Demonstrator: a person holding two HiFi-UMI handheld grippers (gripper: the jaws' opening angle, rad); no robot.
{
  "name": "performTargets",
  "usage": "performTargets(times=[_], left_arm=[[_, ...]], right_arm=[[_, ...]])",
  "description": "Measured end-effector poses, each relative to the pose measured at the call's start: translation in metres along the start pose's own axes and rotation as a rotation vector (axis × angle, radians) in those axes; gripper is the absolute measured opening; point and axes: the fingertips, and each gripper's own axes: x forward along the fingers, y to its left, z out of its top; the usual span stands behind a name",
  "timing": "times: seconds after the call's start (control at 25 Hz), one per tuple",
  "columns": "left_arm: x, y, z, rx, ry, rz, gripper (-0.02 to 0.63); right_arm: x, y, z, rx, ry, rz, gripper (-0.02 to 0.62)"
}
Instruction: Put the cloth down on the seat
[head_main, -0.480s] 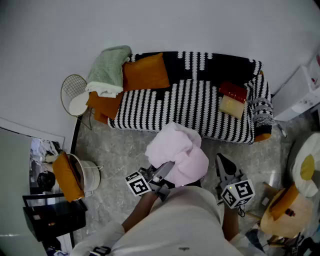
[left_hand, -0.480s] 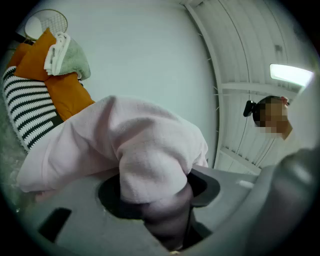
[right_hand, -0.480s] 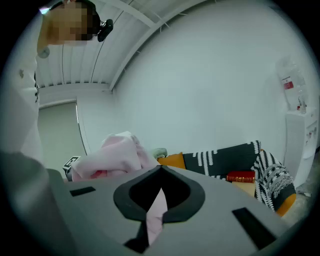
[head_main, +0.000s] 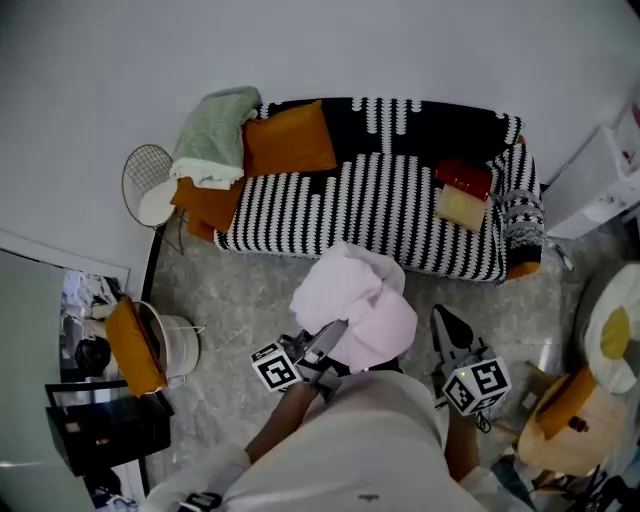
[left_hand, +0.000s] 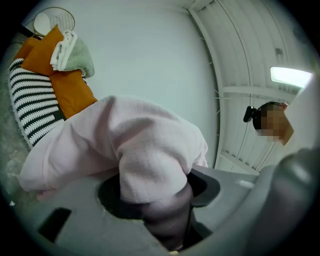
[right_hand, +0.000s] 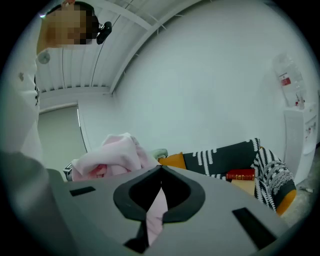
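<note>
Room: white wall (head_main: 330, 45) behind, grey marbled floor (head_main: 240, 295) below; black-and-white striped fabric sofa (head_main: 440, 135) stands against the wall.
Cloth: pale pink cloth (head_main: 355, 305), soft and fleecy, bunched into a rounded mound. It is held in the air over the floor, just in front of the sofa's front edge, and is not yet on the seat.
Left gripper: left gripper (head_main: 333, 338) is level, its fingers clamped on a thick wad at the cloth's underside. The rest of the cloth billows up and over the fingertips and hides them.
Right gripper: right gripper (right_hand: 160, 170) is near the cloth's right side and apart from it in the head view, with its tips together. A thin pale pink strip shows in the slit behind the tips; cannot tell whether it belongs to the cloth.
Seat: striped seat (head_main: 380, 215) carries a rust-orange square cushion (head_main: 290, 140) at its left end, and a dark red book (head_main: 463, 178) on a pale yellow block (head_main: 460, 208) at its right.
Sofa's left end: sage green towel (head_main: 215, 135) draped over it.
</note>
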Motion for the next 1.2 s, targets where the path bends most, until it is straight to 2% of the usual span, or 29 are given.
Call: performTargets(times=[0.36, 0.64, 0.92, 1.2], left_arm=[[0.0, -0.007, -0.011, 0.001, -0.016, 0.036, 0.212], [0.006, -0.007, -0.011, 0.014, 0.007, 0.043, 0.212], [0.016, 0.009, 0.008, -0.008, 0.019, 0.022, 0.213], [0.04, 0.03, 0.048, -0.013, 0.028, -0.016, 0.213]], right_arm=[[-0.013, -0.01, -0.008, 0.037, 0.002, 0.007, 0.006], [-0.013, -0.019, -0.016, 0.085, 0.011, -0.01, 0.008], [0.009, -0.018, -0.017, 0.085, 0.025, -0.029, 0.006], [0.052, -0.019, 0.009, 0.056, 0.014, -0.05, 0.006]])
